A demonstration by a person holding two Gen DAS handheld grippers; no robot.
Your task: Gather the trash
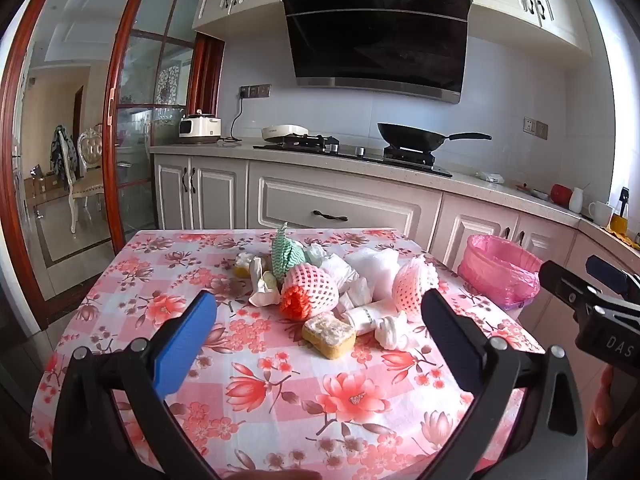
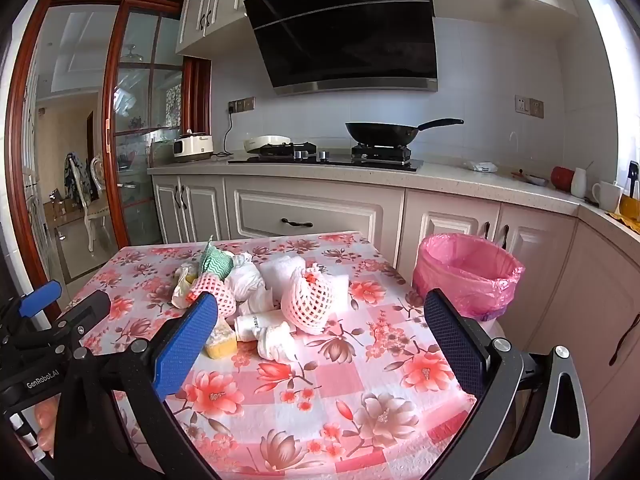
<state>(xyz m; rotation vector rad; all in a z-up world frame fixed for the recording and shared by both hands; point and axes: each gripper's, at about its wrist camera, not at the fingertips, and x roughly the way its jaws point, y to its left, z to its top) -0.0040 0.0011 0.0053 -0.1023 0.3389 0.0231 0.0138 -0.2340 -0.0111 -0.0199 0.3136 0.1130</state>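
Both grippers, left [image 1: 320,316] and right [image 2: 320,320], hang wide open and empty over the near table [image 1: 280,400], beyond them the trash heap: sponge [image 1: 329,335], tube [image 1: 366,316], tissue [image 1: 394,330], foam nets [image 1: 308,292], and past the right edge the pink-lined bin [image 2: 466,276]

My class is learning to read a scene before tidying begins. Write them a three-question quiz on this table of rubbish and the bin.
1. True or false: the bin with the pink liner already holds rubbish.
2. Which lies nearest the cameras in the pile? A) green wavy cloth B) yellow sponge C) white plastic bag
3. Fill in: both pairs of jaws stand ____, holding nothing.

Key: 1 false, as far as its inside shows; 2 B; 3 open.
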